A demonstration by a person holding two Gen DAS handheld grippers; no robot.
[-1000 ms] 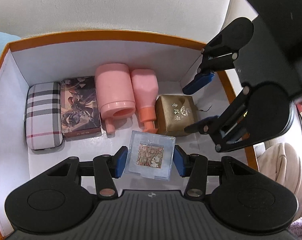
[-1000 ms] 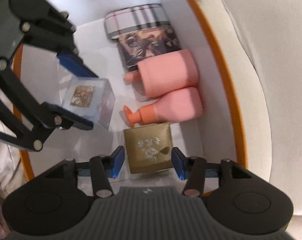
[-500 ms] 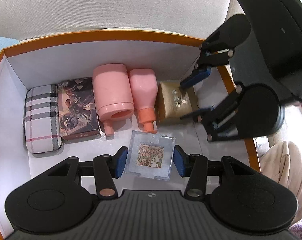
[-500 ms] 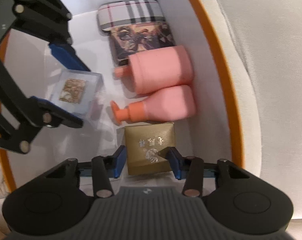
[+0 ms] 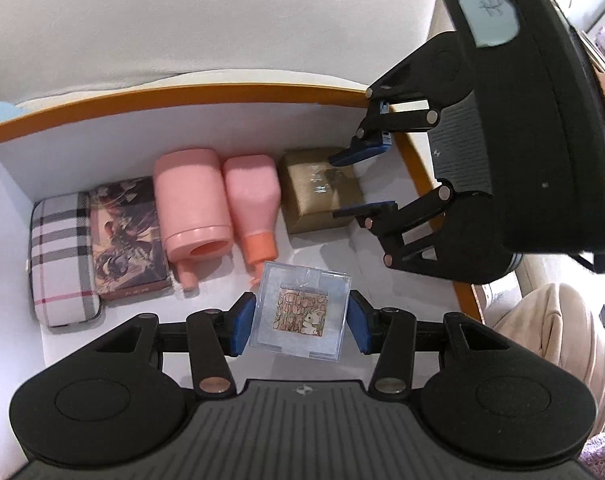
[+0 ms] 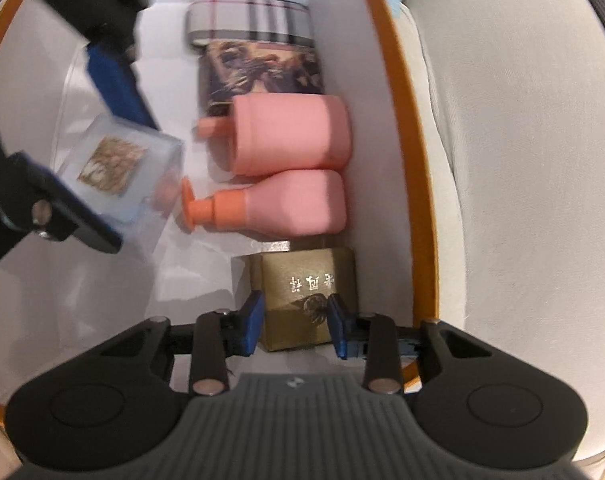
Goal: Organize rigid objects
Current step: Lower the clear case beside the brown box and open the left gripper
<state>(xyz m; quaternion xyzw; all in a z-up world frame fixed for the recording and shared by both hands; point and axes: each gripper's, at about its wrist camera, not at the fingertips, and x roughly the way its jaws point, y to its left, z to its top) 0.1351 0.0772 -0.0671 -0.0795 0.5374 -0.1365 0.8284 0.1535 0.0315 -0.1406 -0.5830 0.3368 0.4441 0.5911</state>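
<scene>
1. Box (image 5: 206,94) with an orange rim and white walls fills the middle of both views. It sits on something soft and cream-colored.
2. Along its far wall, in the left wrist view, five things lie in a row from left to right: a plaid case (image 5: 60,258), a dark picture box (image 5: 128,236), a big pink bottle (image 5: 192,204), a small pink bottle (image 5: 254,204) and a gold box (image 5: 322,190).
3. The left tool (image 5: 301,322) is grasping a clear square case (image 5: 301,311) with a little bunny picture inside. The case is at the bottom middle of that view, in front of the row and just beside the small bottle's orange cap. I cannot tell if it touches the box floor.
4. The right tool (image 6: 294,322) is at the bottom middle of its own view. Its two blue pads sit on either side of the gold box (image 6: 308,292), so it looks clenched on the gold box at the right end of the row.
5. I think the step now is tucking the gold box snug beside the small pink bottle.
6. Next, the right tool would need to let go and lift out. Then the left tool can set the clear case down in a free spot on the box floor without bumping the bottles.
</scene>
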